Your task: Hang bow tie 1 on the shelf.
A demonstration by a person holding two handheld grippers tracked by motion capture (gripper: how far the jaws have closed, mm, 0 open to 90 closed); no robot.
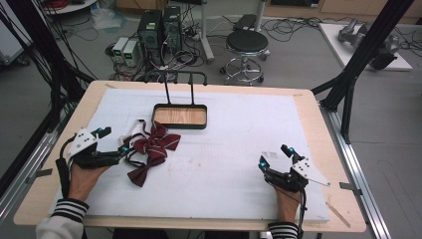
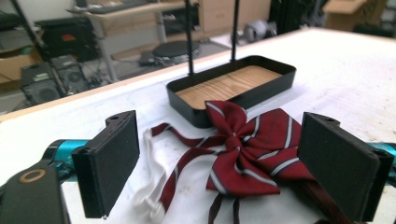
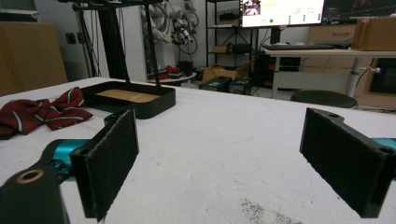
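A dark red bow tie (image 1: pixel 155 143) with pale stripes lies on the white mat, left of centre, with thin straps and a white band trailing from it. My left gripper (image 1: pixel 115 141) stands open just left of it. In the left gripper view the bow tie (image 2: pixel 254 151) lies between and just beyond the spread pads (image 2: pixel 112 161), untouched. My right gripper (image 1: pixel 274 155) rests open at the mat's front right, nothing between its fingers (image 3: pixel 109 163). From there the bow tie (image 3: pixel 42 114) shows far off to the left.
A black tray (image 1: pixel 180 126) with a wooden floor and a tall two-post handle stands just behind the bow tie. The white mat (image 1: pixel 239 129) covers most of the wooden table (image 1: pixel 318 134). A stool (image 1: pixel 247 45) and computer cases (image 1: pixel 159 30) stand beyond the far edge.
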